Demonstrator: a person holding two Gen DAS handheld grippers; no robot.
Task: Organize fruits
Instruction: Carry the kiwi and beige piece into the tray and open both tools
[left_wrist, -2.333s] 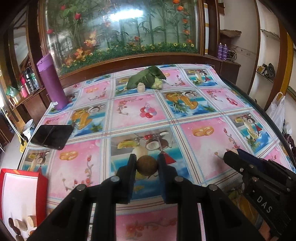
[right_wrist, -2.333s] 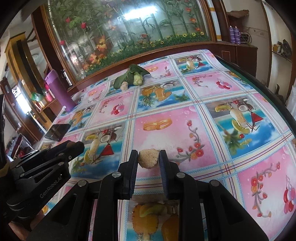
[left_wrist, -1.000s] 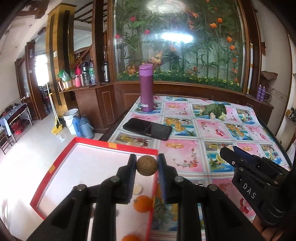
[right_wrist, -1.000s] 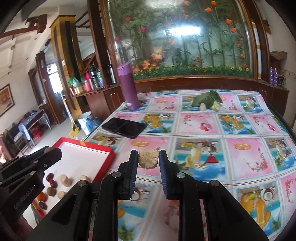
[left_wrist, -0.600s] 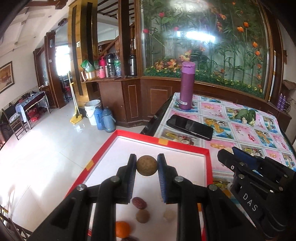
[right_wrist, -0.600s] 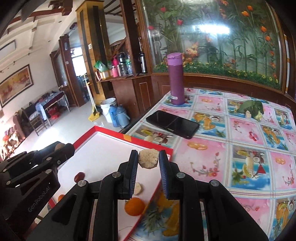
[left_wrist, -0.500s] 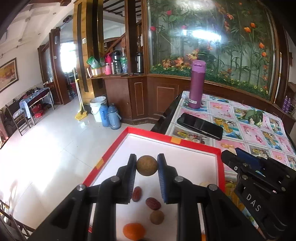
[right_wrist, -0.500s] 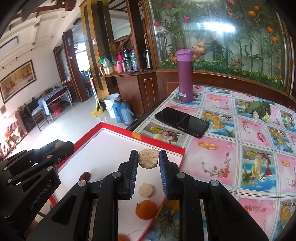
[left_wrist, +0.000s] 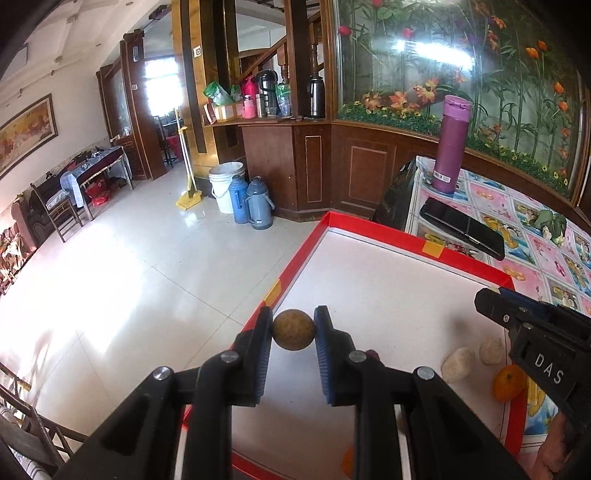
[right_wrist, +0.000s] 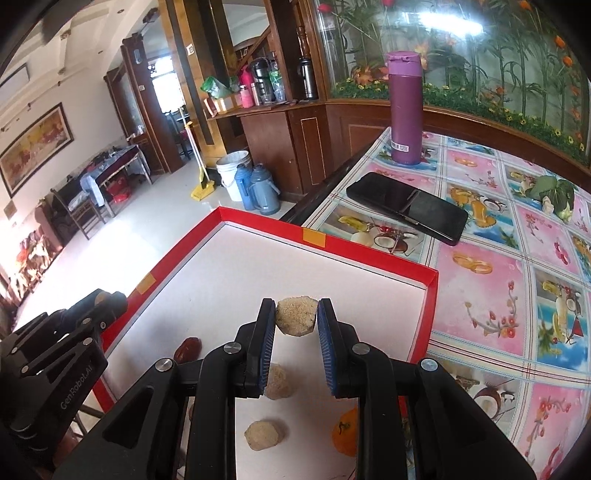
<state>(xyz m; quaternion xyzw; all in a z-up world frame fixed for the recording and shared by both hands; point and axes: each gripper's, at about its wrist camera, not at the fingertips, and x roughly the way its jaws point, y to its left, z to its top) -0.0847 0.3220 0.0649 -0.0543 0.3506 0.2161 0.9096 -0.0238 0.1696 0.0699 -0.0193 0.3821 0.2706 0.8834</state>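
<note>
The table (right_wrist: 517, 236), under its fruit-print cloth, carries a dark phone (right_wrist: 406, 206), a purple flask (right_wrist: 404, 107) and a green leafy bundle (right_wrist: 554, 190) at its far side; none of these looks like part of the sorting. The red-rimmed tray (right_wrist: 369, 254) with a white floor sits at the table's near corner and overhangs the edge; it already holds an orange fruit (right_wrist: 345, 432), two pale rough fruits (right_wrist: 264, 435) and a dark red fruit (right_wrist: 187, 349), so several pieces appear delivered. The left gripper (left_wrist: 294, 330) pinches a round brown fruit (left_wrist: 294, 329) above the tray's left rim; the right gripper (right_wrist: 296, 317) clamps a pale crumbly fruit (right_wrist: 296, 315) over the tray floor. Judging from this, both pieces only need lowering and releasing; whether more fruit waits elsewhere on the table cannot be told from these views.
</note>
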